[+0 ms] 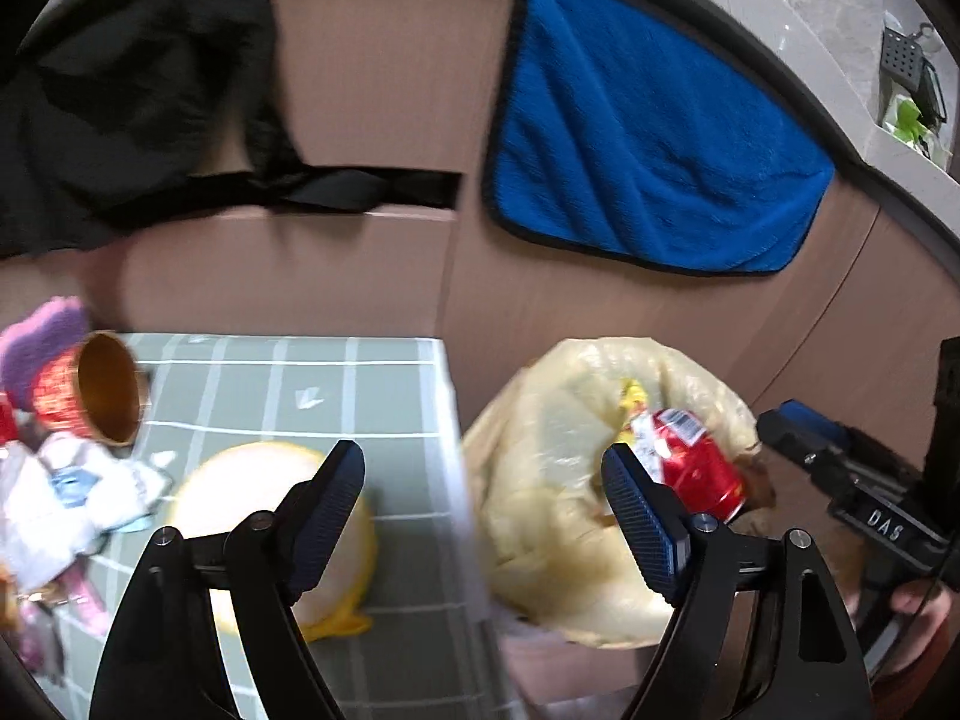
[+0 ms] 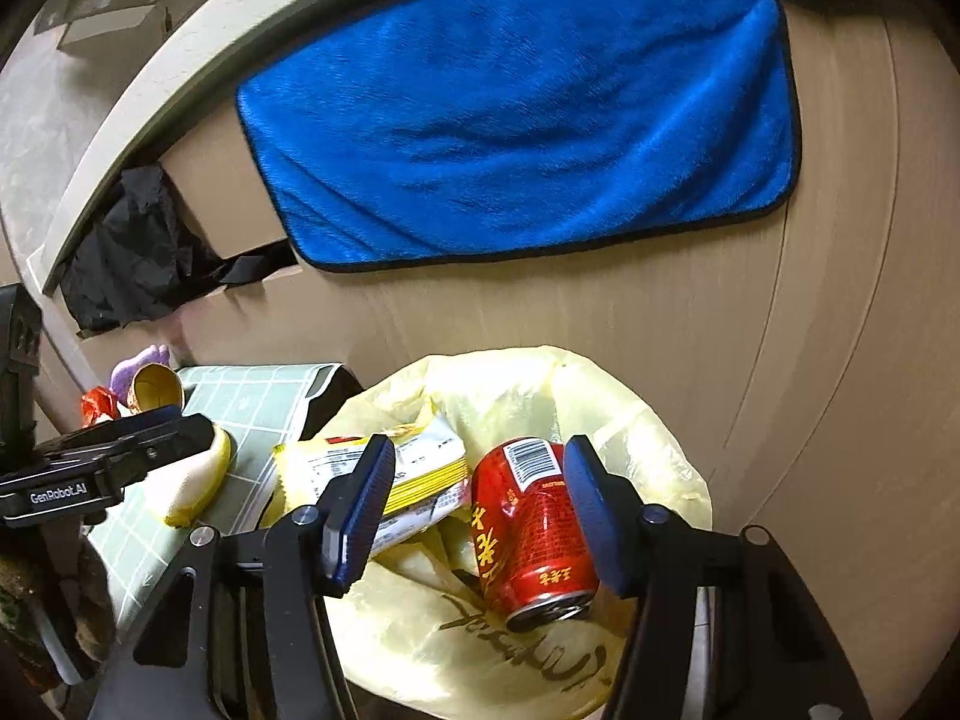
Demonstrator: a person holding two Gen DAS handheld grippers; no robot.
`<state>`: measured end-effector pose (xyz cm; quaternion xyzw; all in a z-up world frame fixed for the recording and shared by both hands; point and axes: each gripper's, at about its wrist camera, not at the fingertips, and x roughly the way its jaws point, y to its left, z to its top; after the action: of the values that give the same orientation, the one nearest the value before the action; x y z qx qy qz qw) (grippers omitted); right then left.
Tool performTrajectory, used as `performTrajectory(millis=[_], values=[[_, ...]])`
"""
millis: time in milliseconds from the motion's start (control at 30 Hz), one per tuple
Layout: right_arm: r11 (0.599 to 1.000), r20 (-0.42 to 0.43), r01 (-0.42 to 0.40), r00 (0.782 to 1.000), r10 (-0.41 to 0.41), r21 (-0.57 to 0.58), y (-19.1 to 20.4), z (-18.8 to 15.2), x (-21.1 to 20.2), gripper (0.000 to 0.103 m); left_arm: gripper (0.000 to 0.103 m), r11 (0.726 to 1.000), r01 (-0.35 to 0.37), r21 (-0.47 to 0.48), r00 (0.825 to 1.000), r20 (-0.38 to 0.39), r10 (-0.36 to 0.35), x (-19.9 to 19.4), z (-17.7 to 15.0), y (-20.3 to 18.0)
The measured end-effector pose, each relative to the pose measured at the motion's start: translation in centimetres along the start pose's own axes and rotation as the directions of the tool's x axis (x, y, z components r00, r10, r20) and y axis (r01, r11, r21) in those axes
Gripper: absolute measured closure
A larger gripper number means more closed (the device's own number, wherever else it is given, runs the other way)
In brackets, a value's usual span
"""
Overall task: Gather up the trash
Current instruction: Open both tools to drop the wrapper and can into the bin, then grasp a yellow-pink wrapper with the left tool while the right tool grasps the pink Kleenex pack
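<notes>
A yellow trash bag (image 2: 504,396) stands open beside the low table. A red can (image 2: 531,525) and a yellow-white snack wrapper (image 2: 414,468) lie inside it; the can also shows in the left wrist view (image 1: 696,462). My right gripper (image 2: 474,504) is open and empty, just above the can. My left gripper (image 1: 483,510) is open and empty over the table's right edge, between a yellow-white peel (image 1: 252,480) and the bag (image 1: 540,480). A paper cup (image 1: 102,387) and crumpled wrappers (image 1: 54,498) lie at the table's left.
The table has a green checked cloth (image 1: 336,378). A blue towel (image 1: 648,144) and black cloth (image 1: 138,90) hang on the brown cabinet behind. The right gripper shows at the left wrist view's right edge (image 1: 852,480).
</notes>
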<state>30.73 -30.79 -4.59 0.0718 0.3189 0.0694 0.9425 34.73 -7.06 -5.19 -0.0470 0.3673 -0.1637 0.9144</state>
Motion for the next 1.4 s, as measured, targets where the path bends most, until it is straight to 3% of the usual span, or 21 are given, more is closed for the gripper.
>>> performTrajectory(millis=[367,567,767,933,1067,1167,1300,1400], values=[[0.993,0.059,-0.055,0.996,0.062,-0.105,8.1,0.6,-2.6,0.048,0.023,0.995,-0.097,-0.007,0.992,0.085,0.097,-7.5,-1.7,5.9],[0.978,0.068,-0.102,0.991,0.116,-0.182,13.9,0.6,-2.9,0.048,0.023,0.982,-0.154,-0.113,0.979,0.119,0.168,-12.3,-3.7,12.8],[0.951,0.012,-0.211,0.976,0.219,-0.225,19.0,-0.4,-1.6,0.048,0.023,0.928,-0.212,-0.305,0.958,0.125,0.26,-16.6,-6.8,21.5],[0.928,-0.045,-0.271,0.962,0.268,-0.256,22.2,-1.8,-0.4,0.052,0.023,0.892,-0.203,-0.404,0.963,0.085,0.257,-16.6,-8.6,25.5],[0.913,-0.106,-0.313,0.95,0.295,-0.263,23.9,-3.1,0.7,0.054,0.025,0.893,-0.213,-0.396,0.967,0.046,0.251,-14.5,-8.7,26.1],[0.909,-0.127,-0.32,0.947,0.296,-0.267,24.3,-3.8,1.0,0.054,0.031,0.894,-0.234,-0.381,0.967,0.007,0.256,-12.2,-8.6,26.3],[0.908,-0.147,-0.32,0.946,0.289,-0.271,24.0,-4.6,1.0,0.054,0.046,0.875,-0.248,-0.415,0.966,-0.036,0.257,-9.9,-9.0,27.5],[0.909,-0.158,-0.311,0.948,0.276,-0.279,23.9,-4.8,1.1,0.054,0.077,0.859,-0.251,-0.445,0.966,-0.062,0.25,-9.5,-9.4,28.2]])
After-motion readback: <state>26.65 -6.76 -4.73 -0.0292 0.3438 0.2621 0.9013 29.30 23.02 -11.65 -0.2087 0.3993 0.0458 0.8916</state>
